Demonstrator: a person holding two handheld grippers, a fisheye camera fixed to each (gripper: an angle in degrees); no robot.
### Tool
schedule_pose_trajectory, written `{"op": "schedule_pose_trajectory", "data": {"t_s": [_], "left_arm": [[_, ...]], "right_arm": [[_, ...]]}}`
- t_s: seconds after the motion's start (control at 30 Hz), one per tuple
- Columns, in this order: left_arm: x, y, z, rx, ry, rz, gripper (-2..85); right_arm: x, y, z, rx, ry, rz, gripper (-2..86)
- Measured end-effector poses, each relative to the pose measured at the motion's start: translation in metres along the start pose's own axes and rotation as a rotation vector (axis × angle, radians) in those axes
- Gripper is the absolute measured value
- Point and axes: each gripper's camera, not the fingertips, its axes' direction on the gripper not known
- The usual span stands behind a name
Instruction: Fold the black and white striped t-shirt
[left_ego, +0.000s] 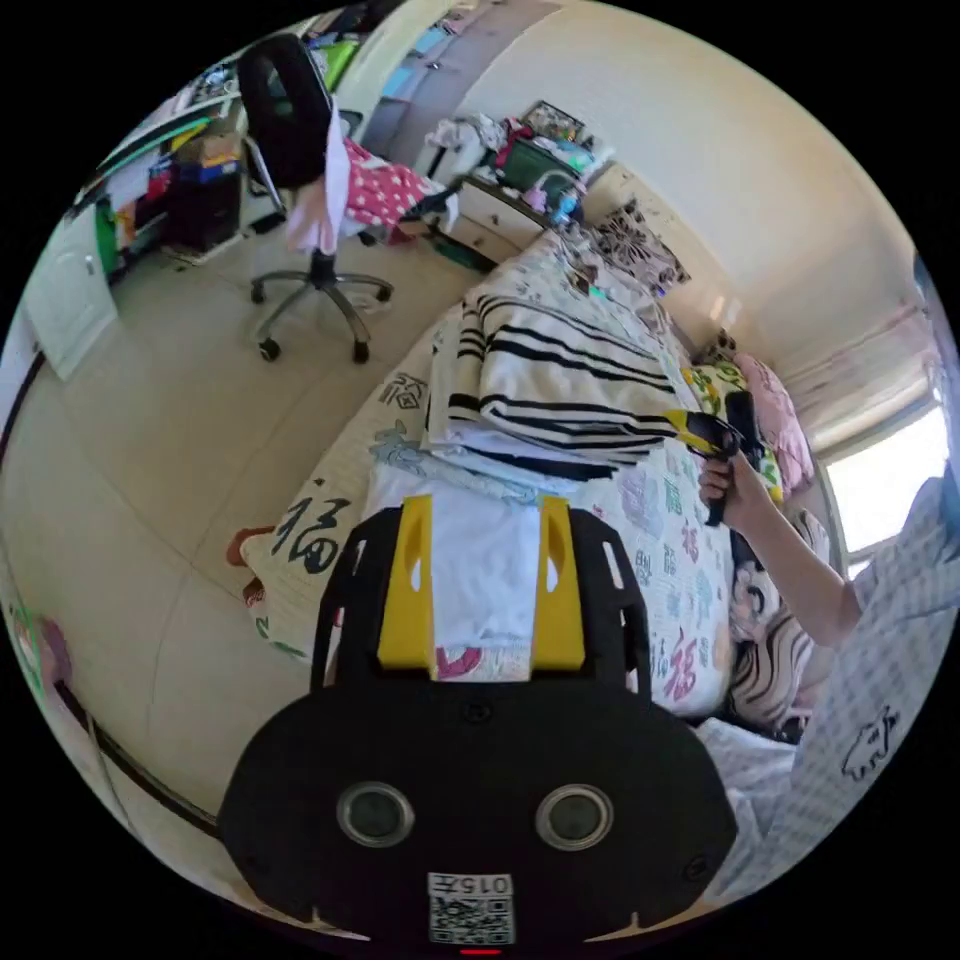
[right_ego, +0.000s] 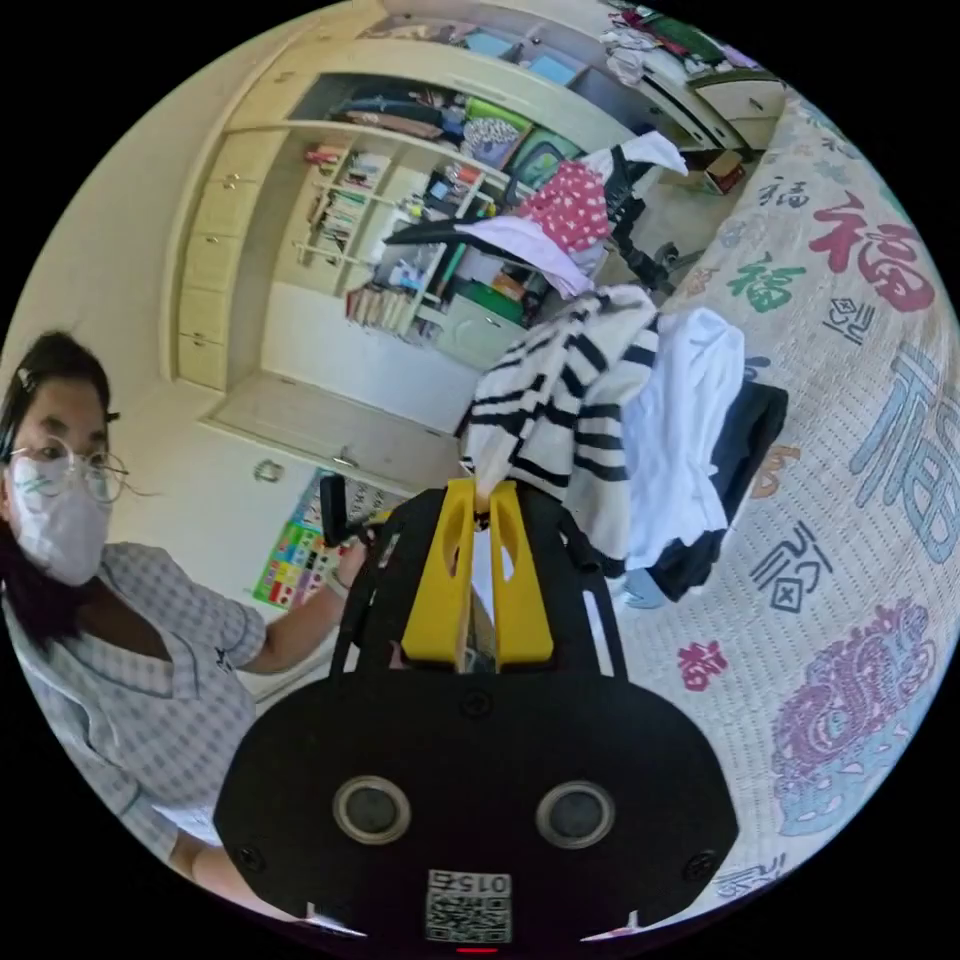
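The black and white striped t-shirt (left_ego: 560, 390) lies folded on top of a pile of clothes on the bed. My right gripper (left_ego: 690, 425), held in a person's hand, is shut on the shirt's edge at its right side. In the right gripper view the yellow jaws (right_ego: 487, 487) pinch the striped t-shirt (right_ego: 570, 400), which rises in a bunch from them. Under it lie a white garment (right_ego: 690, 440) and a black garment (right_ego: 755, 430). My left gripper (left_ego: 485, 505) stands open above the white garment (left_ego: 480, 570), short of the striped shirt. The left gripper (right_ego: 335, 510) also shows in the person's other hand.
The bed has a printed cover (left_ego: 680, 560) with pillows (left_ego: 775, 415) at its head. An office chair (left_ego: 310, 150) draped with clothes stands on the floor, beside a cluttered dresser (left_ego: 500, 205). Wall shelves (right_ego: 380, 220) are behind. The person (right_ego: 120, 620) stands at the bedside.
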Motion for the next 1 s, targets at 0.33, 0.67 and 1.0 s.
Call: {"op": "schedule_pose_trajectory", "data": {"t_s": [0.33, 0.67, 1.0], "left_arm": [[0.167, 0.107, -0.001, 0.144, -0.086, 0.048, 17.8], [0.412, 0.252, 0.023, 0.108, 0.153, 0.181, 22.0], [0.655, 0.378, 0.056, -0.014, 0.405, 0.380, 20.1]], "right_arm": [[-0.169, 0.044, -0.014, 0.168, -0.274, -0.203, 0.2], [-0.302, 0.158, -0.077, 0.377, -0.268, -0.294, 0.3], [-0.457, 0.291, -0.179, 0.584, -0.039, -0.419, 0.3]]}}
